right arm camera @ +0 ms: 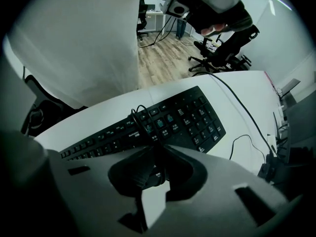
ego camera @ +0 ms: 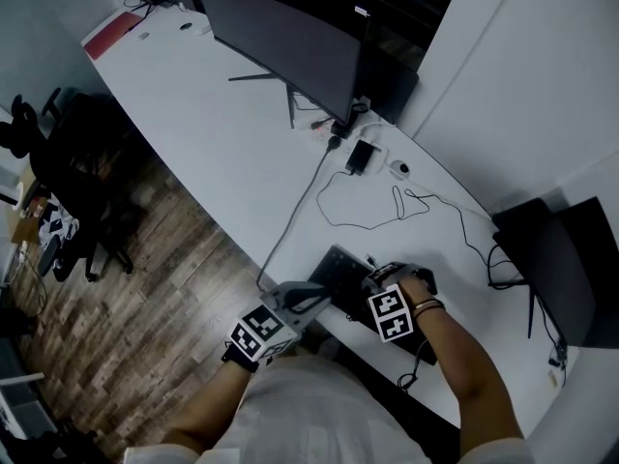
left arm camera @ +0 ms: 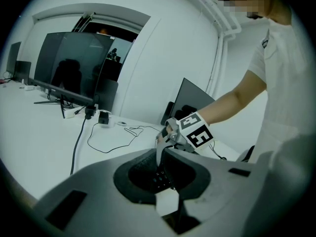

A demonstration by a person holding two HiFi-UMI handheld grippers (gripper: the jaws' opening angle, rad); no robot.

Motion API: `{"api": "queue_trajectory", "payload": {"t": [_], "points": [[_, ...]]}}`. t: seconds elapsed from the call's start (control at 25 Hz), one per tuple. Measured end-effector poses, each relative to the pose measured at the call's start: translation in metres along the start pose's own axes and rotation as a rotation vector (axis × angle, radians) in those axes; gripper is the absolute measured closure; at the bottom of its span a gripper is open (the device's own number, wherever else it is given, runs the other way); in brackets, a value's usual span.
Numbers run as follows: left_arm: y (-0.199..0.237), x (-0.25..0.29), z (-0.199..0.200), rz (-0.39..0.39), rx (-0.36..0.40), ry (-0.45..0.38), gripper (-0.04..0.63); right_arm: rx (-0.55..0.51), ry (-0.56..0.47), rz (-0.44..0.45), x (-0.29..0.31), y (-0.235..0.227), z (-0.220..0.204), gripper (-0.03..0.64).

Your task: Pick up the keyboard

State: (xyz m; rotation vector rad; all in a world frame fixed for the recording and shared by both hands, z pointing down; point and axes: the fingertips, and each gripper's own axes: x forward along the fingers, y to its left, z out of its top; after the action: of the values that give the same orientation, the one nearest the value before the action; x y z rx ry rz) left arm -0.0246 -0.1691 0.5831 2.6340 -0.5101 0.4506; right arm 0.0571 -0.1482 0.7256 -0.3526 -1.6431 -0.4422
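The keyboard (right arm camera: 183, 118) lies at the near edge of the bench (ego camera: 232, 162), toward its right end, directly in front of me. I have a gripper at each part of it.

The left gripper (left arm camera: 162, 151) points along the keyboard from its left end. Its jaws are together, and I see nothing between them. Through the opening behind the tips I see dark keys just below. I cannot tell whether the tips touch the keyboard or hang just over it.

The right gripper (right arm camera: 155, 149) comes down on the keyboard from the far side, about midway along it. Its jaws are also together, with the tips on the key surface. A loop of cord (right arm camera: 139, 113) stands up from the keys just beyond the tips and runs down to them. I cannot tell whether the jaws pinch it.

A thin cable (ego camera: 360, 204) wanders across the middle of the bench. A monitor (ego camera: 280, 42) stands along the far edge, and a second one (ego camera: 556, 264) is at the right end. A chair (ego camera: 82, 187) sits on the wood floor off the left side.
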Motion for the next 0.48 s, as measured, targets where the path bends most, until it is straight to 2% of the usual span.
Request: {"api": "queue_trajectory", "payload": {"t": [0.48], "points": [[-0.006,-0.001,-0.002,-0.020,0.010,0.016,0.554,0.069,0.041,-0.090,-0.015,0.000,-0.012,0.594]]}}
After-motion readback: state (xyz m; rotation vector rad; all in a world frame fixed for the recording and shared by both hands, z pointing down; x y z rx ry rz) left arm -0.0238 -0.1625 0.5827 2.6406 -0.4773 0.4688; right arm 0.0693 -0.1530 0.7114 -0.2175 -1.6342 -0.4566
